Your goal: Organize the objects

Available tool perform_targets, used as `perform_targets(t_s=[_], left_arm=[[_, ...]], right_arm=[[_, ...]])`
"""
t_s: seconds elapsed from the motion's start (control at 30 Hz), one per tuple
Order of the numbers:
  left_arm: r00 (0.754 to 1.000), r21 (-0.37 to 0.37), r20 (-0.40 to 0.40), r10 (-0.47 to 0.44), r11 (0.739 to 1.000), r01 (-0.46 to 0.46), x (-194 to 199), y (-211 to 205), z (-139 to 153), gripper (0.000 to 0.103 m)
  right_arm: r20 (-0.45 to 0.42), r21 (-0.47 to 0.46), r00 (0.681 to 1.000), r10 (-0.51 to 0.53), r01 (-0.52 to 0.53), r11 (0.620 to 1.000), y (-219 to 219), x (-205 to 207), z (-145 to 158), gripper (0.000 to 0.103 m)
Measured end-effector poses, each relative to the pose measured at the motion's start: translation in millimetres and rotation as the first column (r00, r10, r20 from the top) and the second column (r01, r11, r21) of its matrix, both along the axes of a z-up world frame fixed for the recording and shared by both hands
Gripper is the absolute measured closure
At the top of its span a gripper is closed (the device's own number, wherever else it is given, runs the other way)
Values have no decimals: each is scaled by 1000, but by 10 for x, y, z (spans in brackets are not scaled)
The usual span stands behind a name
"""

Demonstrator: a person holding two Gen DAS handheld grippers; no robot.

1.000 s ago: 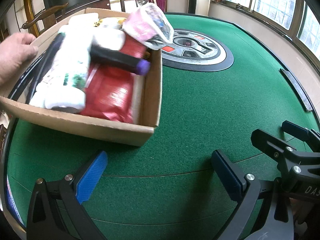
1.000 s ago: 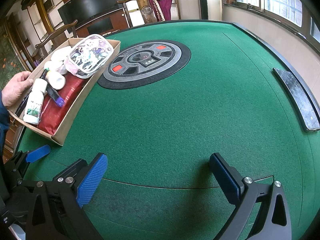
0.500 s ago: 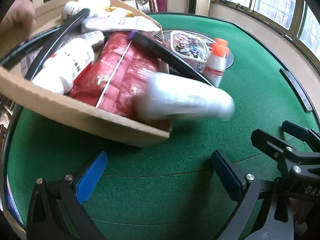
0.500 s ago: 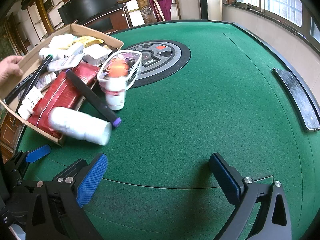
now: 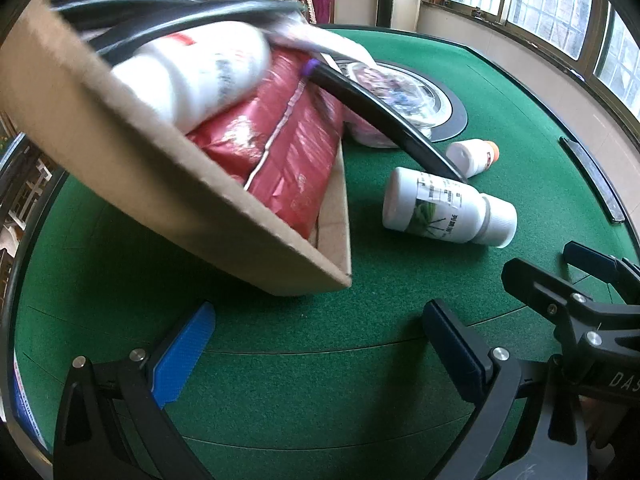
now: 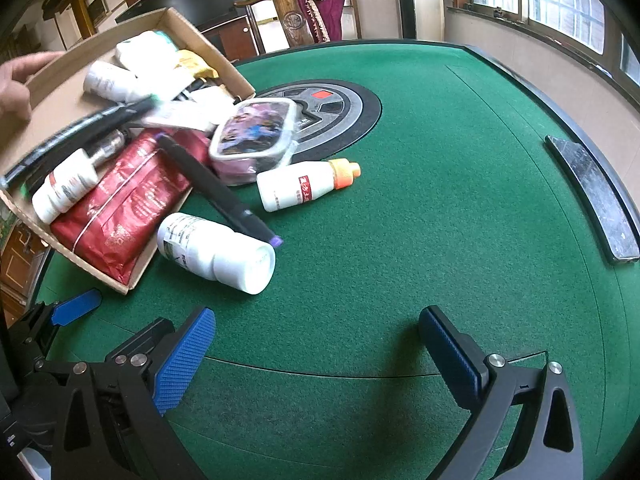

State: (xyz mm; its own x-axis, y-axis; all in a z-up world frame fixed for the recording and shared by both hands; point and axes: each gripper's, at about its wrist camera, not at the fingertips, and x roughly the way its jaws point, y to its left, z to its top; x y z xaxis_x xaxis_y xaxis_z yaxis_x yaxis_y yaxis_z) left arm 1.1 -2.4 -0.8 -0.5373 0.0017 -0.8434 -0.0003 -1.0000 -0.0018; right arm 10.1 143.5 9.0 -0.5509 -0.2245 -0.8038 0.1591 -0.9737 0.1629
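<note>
Since a moment ago, a white bottle (image 6: pixel 216 252) and an orange-capped bottle (image 6: pixel 304 184) have tumbled from the tipped cardboard box (image 6: pixel 48 92) onto the green table (image 6: pixel 440 200). Both the left gripper (image 5: pixel 316 356) and right gripper (image 6: pixel 316 356) hover low, jaws wide apart, empty. A hand (image 6: pixel 16 80) grips the box's far edge.

Green felt (image 6: pixel 440 200) lies open rightward — tilted box (image 6: pixel 132 276) and spilled bottles (image 6: pixel 216 252) crowd left.
</note>
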Motion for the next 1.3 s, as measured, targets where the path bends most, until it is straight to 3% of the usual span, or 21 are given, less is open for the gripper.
perform_targets(t_s=[1.3], left_arm=[[1000,0,0,0,1000,0,14,48,37,0]], right_arm=[[0,1,1000,0,0,1000,-33,31,12,0]])
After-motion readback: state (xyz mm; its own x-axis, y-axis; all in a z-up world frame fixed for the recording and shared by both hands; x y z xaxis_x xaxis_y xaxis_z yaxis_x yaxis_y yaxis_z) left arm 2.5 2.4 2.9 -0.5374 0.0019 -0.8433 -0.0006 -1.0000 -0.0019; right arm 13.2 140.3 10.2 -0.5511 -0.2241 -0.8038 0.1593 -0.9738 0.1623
